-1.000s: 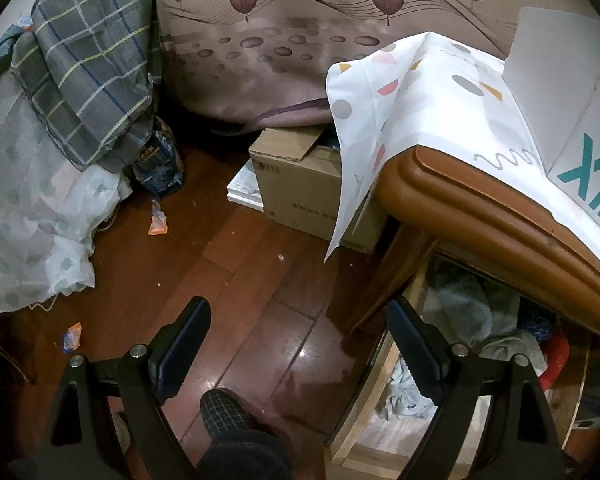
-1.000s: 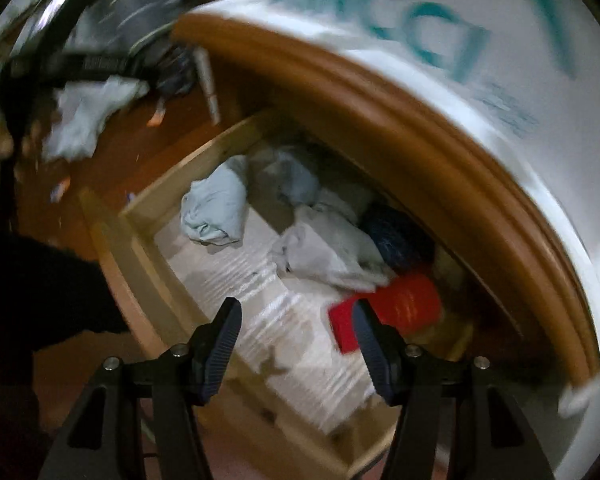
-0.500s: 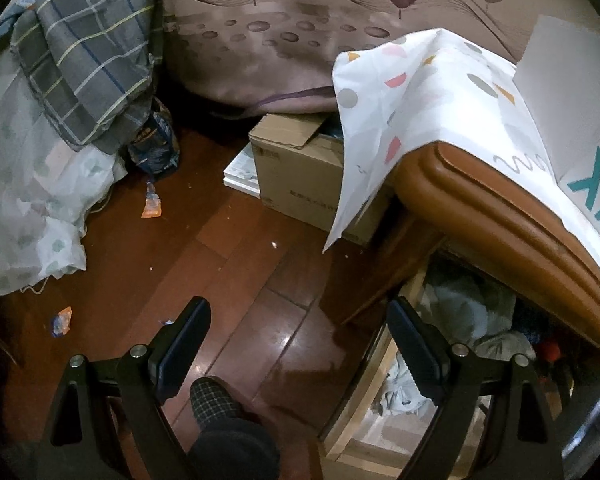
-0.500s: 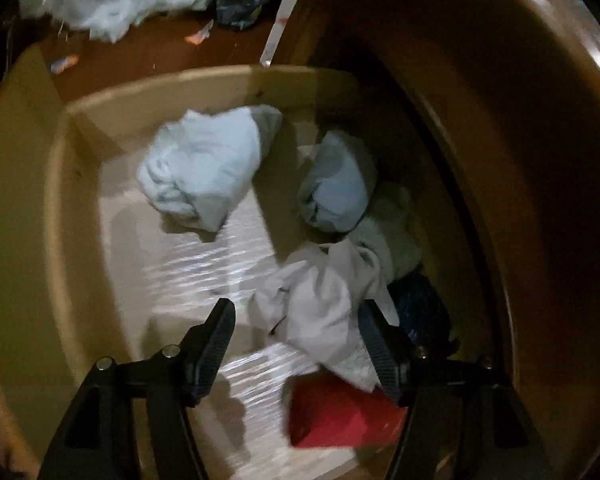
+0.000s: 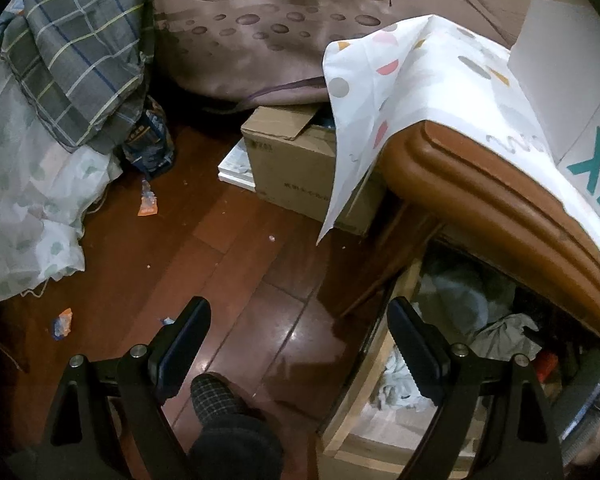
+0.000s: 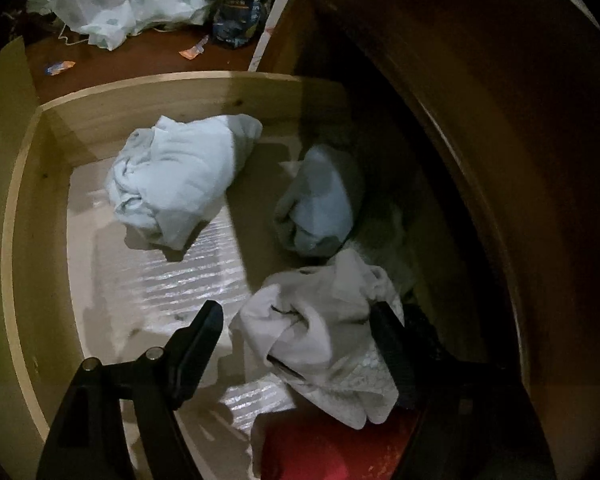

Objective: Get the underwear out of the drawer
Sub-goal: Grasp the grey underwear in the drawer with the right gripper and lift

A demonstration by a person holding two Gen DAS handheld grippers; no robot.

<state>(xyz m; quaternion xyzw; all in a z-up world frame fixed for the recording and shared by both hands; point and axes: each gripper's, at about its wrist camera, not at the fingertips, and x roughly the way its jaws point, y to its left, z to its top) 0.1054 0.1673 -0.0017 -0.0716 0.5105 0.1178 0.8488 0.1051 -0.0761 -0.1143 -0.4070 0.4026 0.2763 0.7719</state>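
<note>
The pale wooden drawer (image 6: 16, 216) stands open under the brown cabinet top (image 5: 500, 200). Inside lie a crumpled white underwear piece (image 6: 324, 332), a light blue bundle (image 6: 180, 180), a grey-blue bundle (image 6: 320, 204) and a red item (image 6: 324, 452). My right gripper (image 6: 300, 344) is open, low in the drawer, its fingers on either side of the white piece. My left gripper (image 5: 300, 344) is open and empty above the floor beside the drawer's corner (image 5: 364, 392).
A cardboard box (image 5: 292, 160) stands on the dark wood floor (image 5: 220, 264) by a dotted white cloth (image 5: 388, 92). Bedding and a plaid cover (image 5: 72, 56) hang at left. Wrappers (image 5: 146, 204) lie on the floor. A slippered foot (image 5: 216, 400) is below my left gripper.
My right gripper has gone down into the drawer, and the white piece now sits between its fingers. The left gripper has shifted only slightly.
</note>
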